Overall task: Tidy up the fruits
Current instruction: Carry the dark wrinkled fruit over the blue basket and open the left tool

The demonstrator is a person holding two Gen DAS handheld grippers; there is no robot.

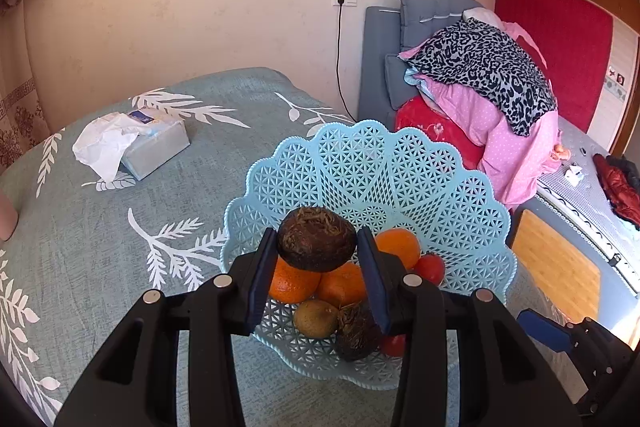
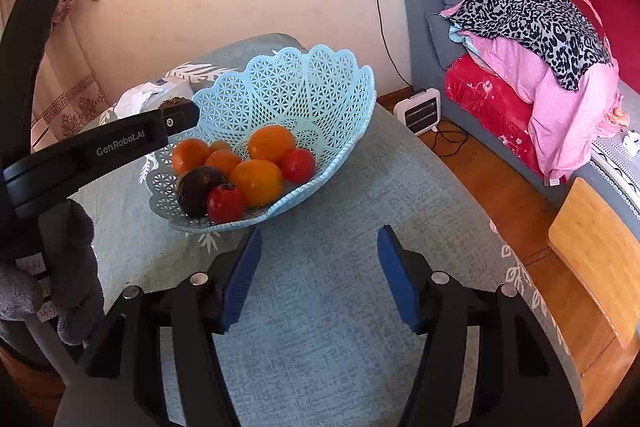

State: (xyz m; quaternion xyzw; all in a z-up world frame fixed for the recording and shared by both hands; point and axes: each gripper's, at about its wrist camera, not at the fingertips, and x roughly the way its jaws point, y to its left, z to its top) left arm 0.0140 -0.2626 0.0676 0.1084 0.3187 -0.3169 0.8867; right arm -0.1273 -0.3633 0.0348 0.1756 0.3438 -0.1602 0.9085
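A tissue box [image 1: 154,147] is sitting far left on the leaf-patterned surface [image 1: 100,227]. The left claw [image 1: 318,253] is gripping a dark brown fruit [image 1: 317,239], holding it above the pale blue lattice basket [image 1: 372,163], which is carrying oranges [image 2: 271,143] and tomatoes [image 2: 298,165]. Further right, the right claw [image 2: 320,275] is hovering with its fingers wide apart, holding nothing.

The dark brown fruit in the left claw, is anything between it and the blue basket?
Nothing visible blocks it. The left claw holds the dark brown fruit over the blue basket, whose top is open. Only the oranges already inside lie beneath it.
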